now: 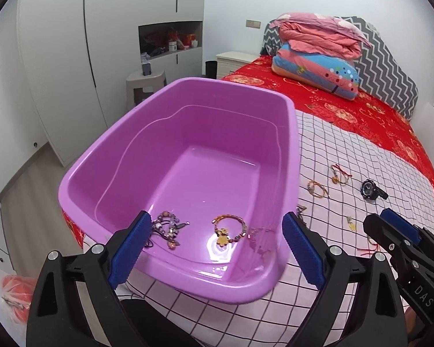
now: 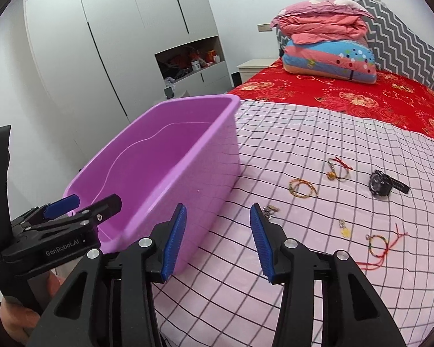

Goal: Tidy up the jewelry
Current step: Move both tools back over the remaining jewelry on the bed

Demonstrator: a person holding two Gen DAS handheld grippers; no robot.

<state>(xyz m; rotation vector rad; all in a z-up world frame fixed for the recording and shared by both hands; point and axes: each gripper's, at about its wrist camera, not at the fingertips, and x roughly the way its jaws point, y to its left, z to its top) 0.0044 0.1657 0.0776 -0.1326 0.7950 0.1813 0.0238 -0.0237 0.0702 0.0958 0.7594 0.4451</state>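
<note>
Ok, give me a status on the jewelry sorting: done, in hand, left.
Done: two bracelets, a purple beaded one and a gold flower-charm one, lie in the purple tub. In hand: nothing; the left gripper and right gripper are both open and empty. Left on the checked bedspread: the black watch, several cord bracelets and small charms.

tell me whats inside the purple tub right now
Two pieces lie on the purple tub floor: a dark beaded bracelet and a bracelet with a gold flower charm. The left claw hides part of the near corners.
</note>
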